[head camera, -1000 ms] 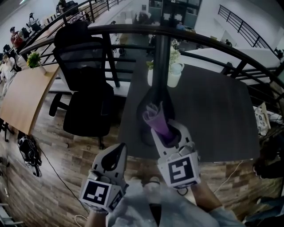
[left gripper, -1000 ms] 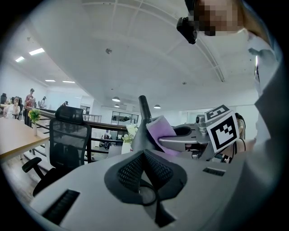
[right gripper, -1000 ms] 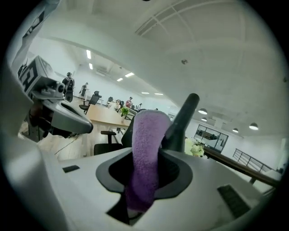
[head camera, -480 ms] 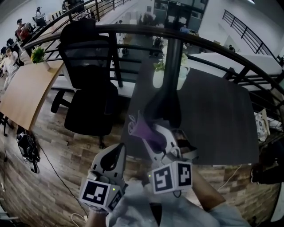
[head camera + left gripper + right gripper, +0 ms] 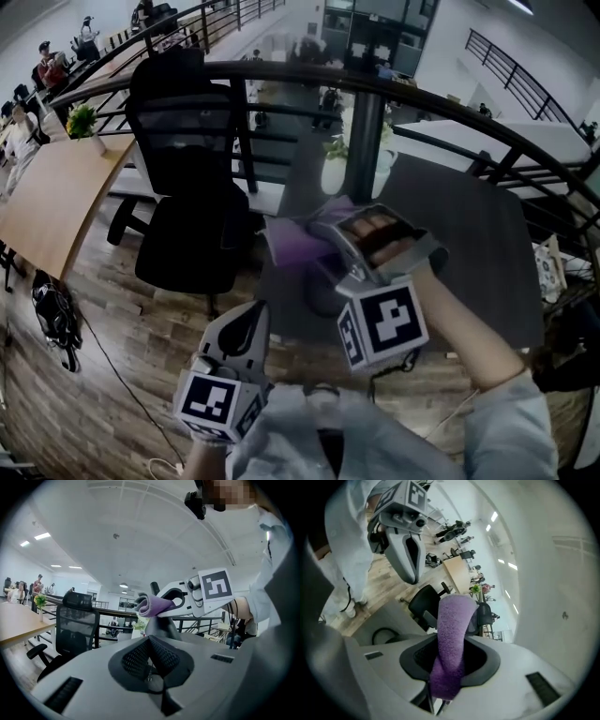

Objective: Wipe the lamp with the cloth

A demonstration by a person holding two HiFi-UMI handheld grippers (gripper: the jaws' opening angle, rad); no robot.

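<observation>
My right gripper (image 5: 326, 234) pinches the purple cloth (image 5: 298, 240). Its length runs straight out of the jaws, pointing left, near the upright lamp (image 5: 364, 131) on the dark surface (image 5: 469, 244). My left gripper (image 5: 246, 330) is pressed together, empty.

left gripper (image 5: 249, 321): pale grey shell, dark mesh pads | right gripper (image 5: 323, 232): same | marker cubes (image 5: 386, 324): black-white squares | sleeves (image 5: 511, 427): light grey

Black office chair (image 5: 185, 225) beside wooden desk (image 5: 56, 197).
</observation>
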